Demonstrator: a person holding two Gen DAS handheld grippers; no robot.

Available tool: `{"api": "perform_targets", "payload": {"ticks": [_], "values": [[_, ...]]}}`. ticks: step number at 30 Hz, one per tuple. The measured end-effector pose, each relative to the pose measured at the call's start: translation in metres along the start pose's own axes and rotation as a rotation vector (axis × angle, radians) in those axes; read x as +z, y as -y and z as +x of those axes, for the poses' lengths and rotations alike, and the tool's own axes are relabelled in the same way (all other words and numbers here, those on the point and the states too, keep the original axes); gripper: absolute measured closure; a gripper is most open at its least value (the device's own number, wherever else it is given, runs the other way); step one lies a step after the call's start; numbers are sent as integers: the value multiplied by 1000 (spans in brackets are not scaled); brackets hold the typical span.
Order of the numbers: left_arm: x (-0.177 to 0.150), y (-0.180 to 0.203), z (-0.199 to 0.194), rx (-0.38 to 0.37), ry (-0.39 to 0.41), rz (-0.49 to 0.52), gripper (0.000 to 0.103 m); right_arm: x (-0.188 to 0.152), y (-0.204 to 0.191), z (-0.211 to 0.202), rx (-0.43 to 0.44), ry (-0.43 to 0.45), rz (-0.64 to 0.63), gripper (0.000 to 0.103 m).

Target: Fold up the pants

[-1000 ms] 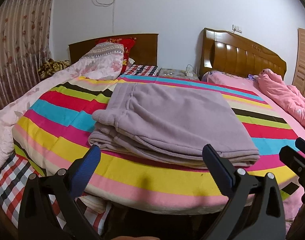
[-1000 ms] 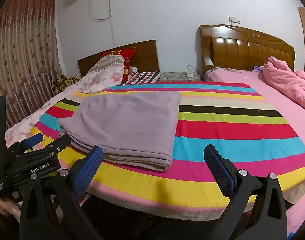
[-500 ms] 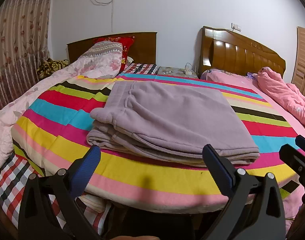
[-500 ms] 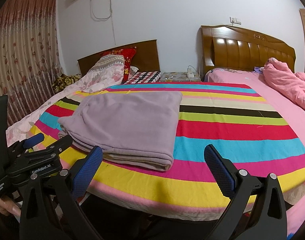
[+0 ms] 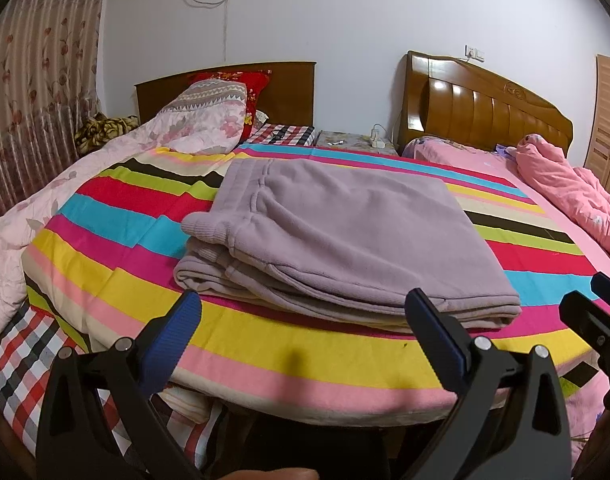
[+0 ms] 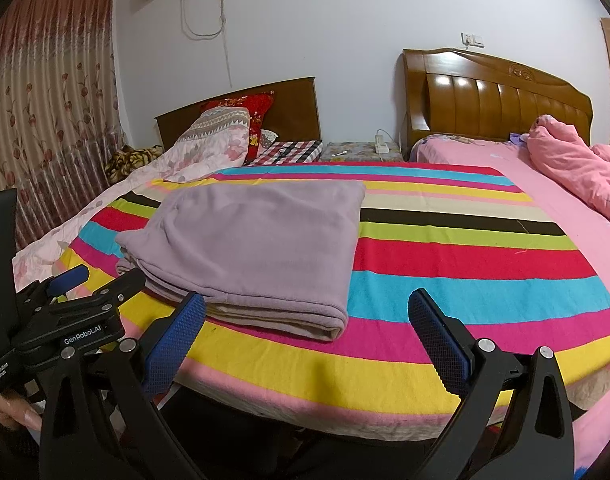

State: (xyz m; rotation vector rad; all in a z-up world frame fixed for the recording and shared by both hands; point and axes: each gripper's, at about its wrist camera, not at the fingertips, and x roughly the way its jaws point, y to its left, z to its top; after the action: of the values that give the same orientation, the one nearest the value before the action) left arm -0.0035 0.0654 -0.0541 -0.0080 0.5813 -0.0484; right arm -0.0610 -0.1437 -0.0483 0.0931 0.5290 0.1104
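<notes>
Lilac fleece pants (image 5: 337,240) lie folded into a thick rectangle on a striped blanket (image 5: 117,216), waistband at the left. The same folded pants (image 6: 257,240) show left of centre in the right wrist view. My left gripper (image 5: 301,320) is open, held off the bed's near edge, just short of the pile. Further right, off the same edge, my right gripper (image 6: 305,320) is open with nothing between its fingers. The left gripper's body (image 6: 65,320) appears at the left of the right wrist view, and one right fingertip (image 5: 601,312) shows at the left view's right edge.
The striped blanket (image 6: 465,264) covers the bed's near part. A floral quilt (image 5: 193,120) and red pillow (image 5: 249,88) lie at the back left, a crumpled pink duvet (image 5: 569,184) at the right. Two wooden headboards (image 6: 497,96) stand against the wall, a curtain (image 6: 49,120) at the left.
Both grippers have drifted slightly, with the view shifting a little. The pants lie as before and both grippers stay open.
</notes>
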Motion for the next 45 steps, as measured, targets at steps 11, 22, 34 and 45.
{"api": "perform_targets", "payload": {"ticks": [11, 22, 34, 45], "values": [[0, -1, 0, -1, -1, 1, 1, 0, -1, -1, -1, 0, 2, 4], [0, -1, 0, 0, -1, 2, 1, -1, 0, 0, 0, -4, 1, 4], [-1, -2, -2, 3, 0, 2, 1, -1, 0, 0, 1, -4, 1, 4], [-1, -3, -2, 3, 0, 3, 1, 0, 0, -1, 1, -5, 1, 4]]}}
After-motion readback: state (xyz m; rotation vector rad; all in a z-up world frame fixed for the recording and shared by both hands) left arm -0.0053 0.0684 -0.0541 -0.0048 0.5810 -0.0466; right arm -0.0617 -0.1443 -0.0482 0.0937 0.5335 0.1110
